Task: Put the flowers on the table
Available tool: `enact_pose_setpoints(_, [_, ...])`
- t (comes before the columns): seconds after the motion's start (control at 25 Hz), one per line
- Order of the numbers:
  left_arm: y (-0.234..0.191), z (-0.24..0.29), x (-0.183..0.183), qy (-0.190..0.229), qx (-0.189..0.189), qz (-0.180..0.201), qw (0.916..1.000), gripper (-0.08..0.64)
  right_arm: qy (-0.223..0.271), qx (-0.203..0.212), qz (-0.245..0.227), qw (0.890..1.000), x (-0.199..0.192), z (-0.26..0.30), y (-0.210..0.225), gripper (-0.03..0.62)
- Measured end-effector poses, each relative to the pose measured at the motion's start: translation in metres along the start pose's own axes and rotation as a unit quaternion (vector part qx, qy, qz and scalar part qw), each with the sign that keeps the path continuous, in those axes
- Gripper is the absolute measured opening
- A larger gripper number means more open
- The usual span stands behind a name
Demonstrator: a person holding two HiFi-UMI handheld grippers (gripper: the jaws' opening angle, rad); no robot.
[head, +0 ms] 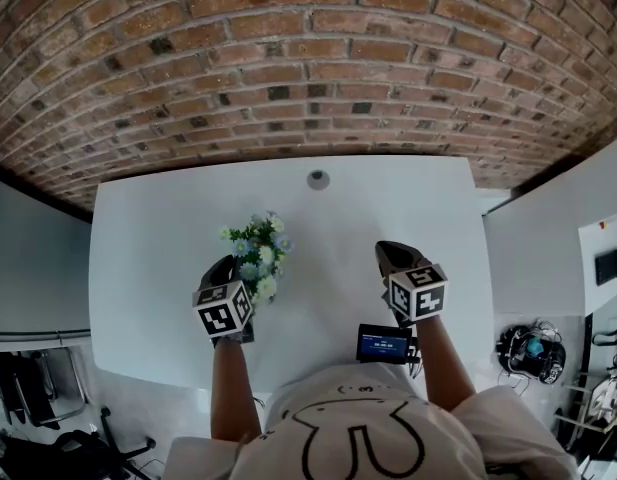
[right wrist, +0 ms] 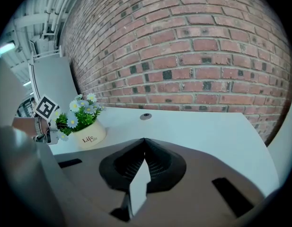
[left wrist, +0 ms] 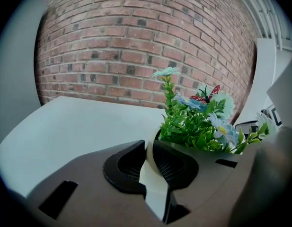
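The flowers [head: 258,258] are a small bunch of pale blue and white daisies with green leaves in a cream pot [right wrist: 90,134], which stands upright on the white table [head: 388,198] left of centre. My left gripper [head: 226,265] is at the pot's left side, its jaws shut with nothing between them. In the left gripper view the flowers [left wrist: 198,122] rise just past the right jaw of the left gripper [left wrist: 148,144]. My right gripper [head: 388,248] hovers over the table's right half, well apart from the pot. Its jaws [right wrist: 145,141] are shut and hold nothing.
A round grey grommet [head: 318,179] sits in the table near the far edge, below the brick wall [head: 308,58]. A small device with a lit screen [head: 384,344] is at the near edge by the person's body. White panels flank the table.
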State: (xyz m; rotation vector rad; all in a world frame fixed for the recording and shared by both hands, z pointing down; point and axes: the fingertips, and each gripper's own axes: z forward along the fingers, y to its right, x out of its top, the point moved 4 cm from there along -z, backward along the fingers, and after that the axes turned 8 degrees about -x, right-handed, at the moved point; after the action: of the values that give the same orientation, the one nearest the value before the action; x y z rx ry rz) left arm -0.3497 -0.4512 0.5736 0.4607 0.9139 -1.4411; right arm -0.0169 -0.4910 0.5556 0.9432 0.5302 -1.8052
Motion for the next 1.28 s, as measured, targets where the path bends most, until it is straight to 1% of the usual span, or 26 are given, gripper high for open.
enact_pose_setpoints(0.08, [0.0,0.0,0.001,0.0,-0.003,-0.001,1.0,0.067,0.001,0.0,0.0,1.0,0.0,0.0,-0.001,0.014])
enact_pose_setpoints(0.2, [-0.001,-0.001,0.0,0.004,0.004,-0.004,1.0,0.069,0.003,0.0,0.0,1.0,0.001,-0.002,-0.003,0.014])
enact_pose_setpoints(0.36, [-0.001,-0.005,0.009,0.027,0.003,-0.01,0.9996,0.071,0.007,-0.006,0.002,1.0,0.003,-0.006,-0.001,0.014])
enact_pose_setpoints(0.44, [-0.002,-0.008,0.012,0.035,0.002,-0.013,0.9993,0.083,0.01,-0.009,0.004,1.0,0.004,-0.008,0.0,0.014])
enact_pose_setpoints(0.56, [-0.003,-0.012,0.012,0.034,0.002,-0.014,0.9993,0.086,0.016,-0.012,0.006,1.0,0.006,-0.012,0.001,0.014])
enact_pose_setpoints(0.88, [0.001,-0.027,0.015,0.048,-0.001,-0.007,0.9988,0.084,0.036,-0.017,0.001,0.999,0.013,-0.031,-0.005,0.014])
enact_pose_setpoints(1.04, [0.007,-0.04,0.014,0.054,-0.005,0.002,0.9985,0.08,0.053,-0.022,0.009,0.998,0.017,-0.047,-0.007,0.014])
enact_pose_setpoints(1.28, [0.014,-0.063,0.013,0.068,-0.006,0.01,0.9976,0.074,0.073,-0.022,0.006,0.997,0.018,-0.069,-0.019,0.014])
